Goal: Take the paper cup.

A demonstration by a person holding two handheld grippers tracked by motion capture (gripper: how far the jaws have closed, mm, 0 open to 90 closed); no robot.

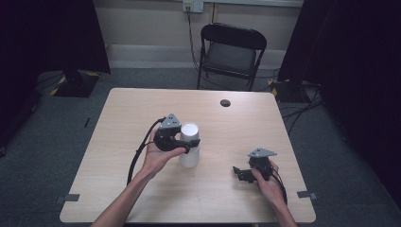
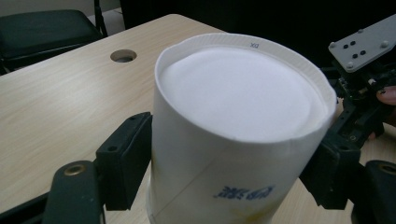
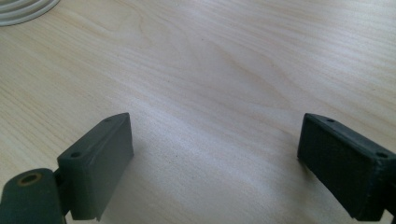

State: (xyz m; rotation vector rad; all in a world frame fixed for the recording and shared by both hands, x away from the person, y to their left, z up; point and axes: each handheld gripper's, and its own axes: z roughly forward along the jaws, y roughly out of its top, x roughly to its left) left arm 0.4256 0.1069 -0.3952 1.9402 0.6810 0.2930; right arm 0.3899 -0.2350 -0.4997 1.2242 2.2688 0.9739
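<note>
A white paper cup point(image 1: 189, 147) stands mouth down near the middle of the wooden table point(image 1: 142, 109), its recessed base facing up. My left gripper point(image 1: 188, 143) is shut on it. In the left gripper view both black pads point(image 2: 125, 164) press the cup's point(image 2: 233, 116) sides just under the upturned base, and the wall dents slightly at the right pad. My right gripper point(image 1: 239, 173) rests low at the table's front right, apart from the cup, its jaws pointing left. Its jaws stand wide open over bare wood point(image 3: 223, 163).
A round cable hole point(image 1: 225, 102) lies in the table's far side. Behind the table stands a black folding chair point(image 1: 231, 52), with cables on the floor. Dark curtains flank both sides. A cable trails from each gripper toward the front edge.
</note>
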